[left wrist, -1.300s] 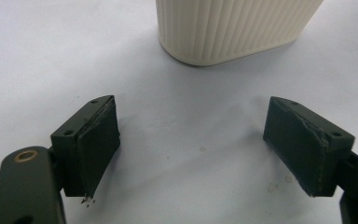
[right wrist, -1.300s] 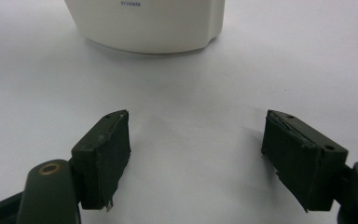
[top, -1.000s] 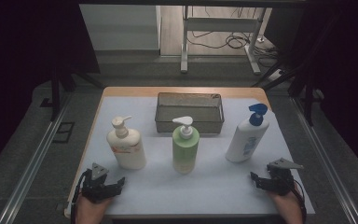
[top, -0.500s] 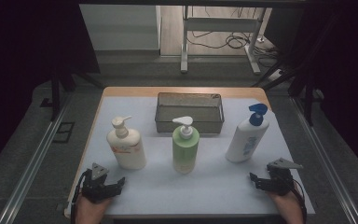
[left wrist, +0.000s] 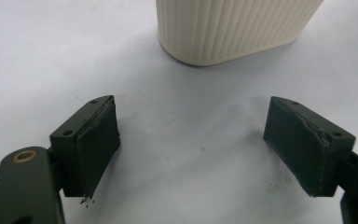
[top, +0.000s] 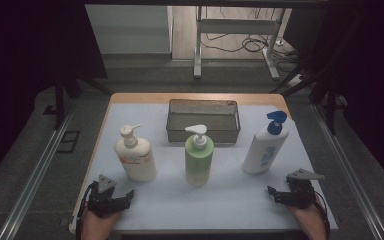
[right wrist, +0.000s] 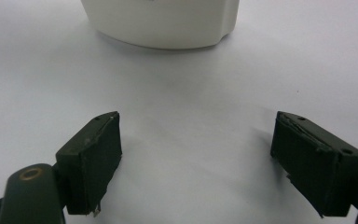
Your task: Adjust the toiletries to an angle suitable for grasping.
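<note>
Far left: left gripper (top: pixel 122 196) parked low on the white tabletop (top: pixel 230 200), jaws spread wide, nothing between them. Straight ahead of those jaws, just beyond the tips and not touching: cream pump bottle (top: pixel 135 154), upright, ribbed base showing in the left gripper view (left wrist: pixel 233 28) a bit right of the gap's centre.

Next over: green pump bottle (top: pixel 199 157), upright, off to the right of the left gripper's jaws and well apart from both grippers, roughly midway between them. Behind it, farther from the jaws: mesh basket (top: pixel 203 131).

Then the white bottle with blue pump (top: pixel 264 147), leaning a little, ahead of the right gripper's jaws, near but clear of them; smooth base up top in the right gripper view (right wrist: pixel 161 23), slightly left of the gap.

Far right: right gripper (top: pixel 275 193), low on the tabletop too, jaws wide apart and just been opening further, nothing between the pads.
</note>
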The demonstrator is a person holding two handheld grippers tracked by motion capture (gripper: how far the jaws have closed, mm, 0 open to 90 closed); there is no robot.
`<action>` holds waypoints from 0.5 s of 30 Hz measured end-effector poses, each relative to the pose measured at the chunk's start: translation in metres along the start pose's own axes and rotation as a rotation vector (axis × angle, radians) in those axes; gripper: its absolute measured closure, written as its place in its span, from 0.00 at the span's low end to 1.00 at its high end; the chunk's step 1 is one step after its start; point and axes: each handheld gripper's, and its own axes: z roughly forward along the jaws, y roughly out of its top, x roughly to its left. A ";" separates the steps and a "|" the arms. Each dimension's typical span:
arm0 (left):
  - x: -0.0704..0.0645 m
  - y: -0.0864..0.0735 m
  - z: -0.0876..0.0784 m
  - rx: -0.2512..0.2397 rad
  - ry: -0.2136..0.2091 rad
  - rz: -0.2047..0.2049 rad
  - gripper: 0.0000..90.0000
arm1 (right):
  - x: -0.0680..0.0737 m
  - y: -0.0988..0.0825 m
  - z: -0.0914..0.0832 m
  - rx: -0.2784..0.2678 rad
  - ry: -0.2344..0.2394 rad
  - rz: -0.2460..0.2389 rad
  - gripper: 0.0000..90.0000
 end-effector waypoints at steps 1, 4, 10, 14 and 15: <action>0.000 0.000 0.000 0.000 0.000 -0.001 0.20 | 0.000 0.000 0.000 0.003 -0.001 -0.003 0.18; 0.000 0.000 0.000 0.000 0.000 -0.001 0.20 | 0.000 0.002 -0.001 0.006 0.001 -0.007 0.17; 0.000 0.000 0.000 -0.002 0.000 -0.002 0.20 | -0.002 0.006 -0.006 -0.004 0.002 -0.016 0.16; 0.000 0.000 0.000 -0.002 0.001 -0.002 0.20 | -0.002 0.009 -0.008 -0.003 0.012 -0.017 0.15; 0.000 0.000 0.000 -0.002 0.000 -0.002 0.20 | -0.002 0.010 -0.009 -0.007 0.015 -0.020 0.15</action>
